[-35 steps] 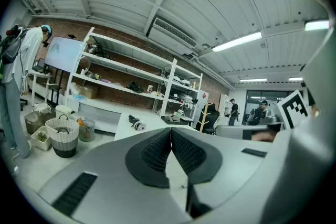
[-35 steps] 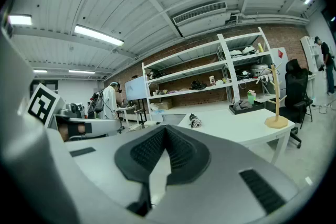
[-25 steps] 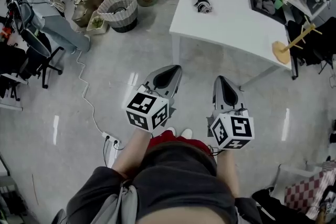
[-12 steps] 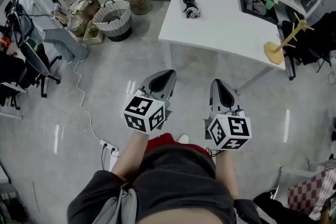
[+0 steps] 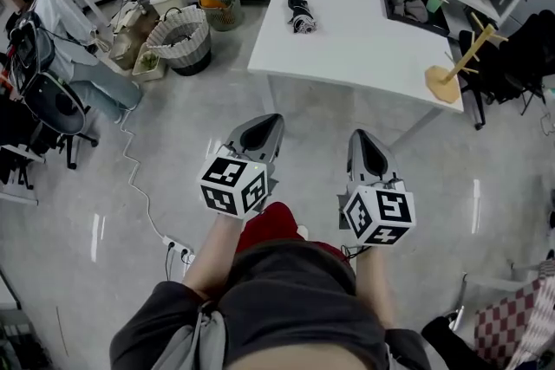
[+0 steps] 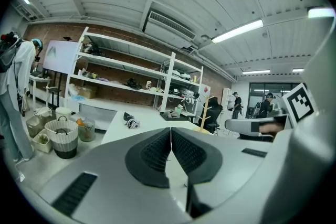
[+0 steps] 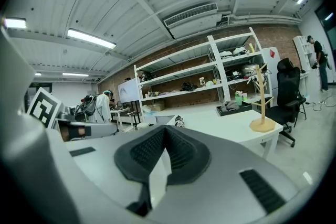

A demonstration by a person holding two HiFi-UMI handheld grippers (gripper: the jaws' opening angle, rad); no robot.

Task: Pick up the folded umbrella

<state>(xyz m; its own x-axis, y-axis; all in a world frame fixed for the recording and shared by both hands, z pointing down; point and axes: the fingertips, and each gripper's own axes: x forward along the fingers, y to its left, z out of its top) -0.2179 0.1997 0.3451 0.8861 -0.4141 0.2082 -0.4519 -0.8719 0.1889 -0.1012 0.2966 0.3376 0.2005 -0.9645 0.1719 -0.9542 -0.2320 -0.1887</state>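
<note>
The folded black umbrella point(image 5: 300, 10) lies on the far left part of a white table point(image 5: 364, 39), well ahead of both grippers. It also shows small in the left gripper view as the umbrella point(image 6: 128, 120) and in the right gripper view as the umbrella point(image 7: 179, 121). My left gripper point(image 5: 264, 124) and right gripper point(image 5: 362, 139) are held side by side over the floor, short of the table. Both point toward it. The left gripper point(image 6: 171, 131) has its jaws together with nothing between them. So does the right gripper point(image 7: 165, 131).
A wooden stand point(image 5: 447, 74) and a dark tray with cloth point(image 5: 414, 6) sit on the table's right side. A woven basket point(image 5: 180, 39) and bags stand on the floor at left. Near them is a seated person point(image 5: 65, 22). A power strip point(image 5: 178, 247) lies by my feet.
The table and umbrella have slid left and a little nearer in the head view as I walk toward them. Both grippers keep their pose and stay shut.
</note>
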